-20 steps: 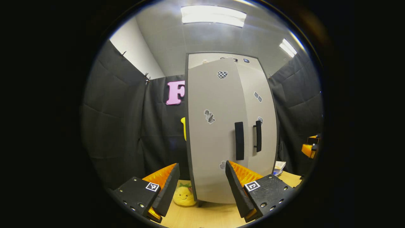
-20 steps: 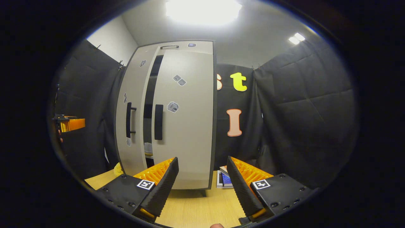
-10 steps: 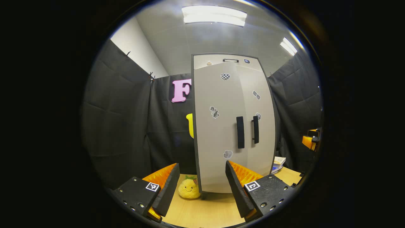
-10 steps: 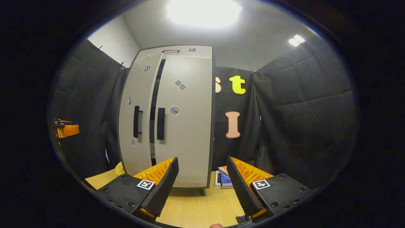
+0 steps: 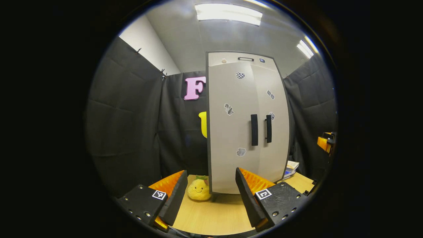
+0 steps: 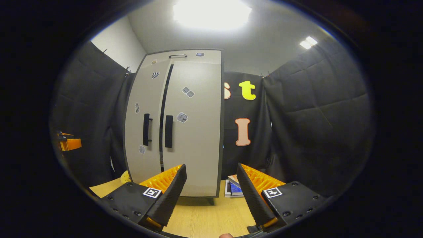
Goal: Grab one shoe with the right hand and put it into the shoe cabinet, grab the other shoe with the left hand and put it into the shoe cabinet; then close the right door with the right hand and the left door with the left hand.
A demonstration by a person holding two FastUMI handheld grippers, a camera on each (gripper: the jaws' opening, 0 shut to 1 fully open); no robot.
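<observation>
Between the spread fingers of the left gripper point(image 5: 211, 198) lies only bare table point(image 5: 214, 215); it holds nothing. The right gripper point(image 6: 211, 195) is also wide apart and empty. Beyond both pairs of jaws stands the shoe cabinet point(image 6: 175, 122). Its right door point(image 6: 193, 129) looks closed, but beside the left door point(image 5: 231, 129) a thin dark gap seems to remain in the right gripper view. If the left door is not pushed fully, it may swing back. Both shoes are hidden, presumably inside the cabinet. Near its foot sits a yellow plush toy point(image 5: 199, 190).
</observation>
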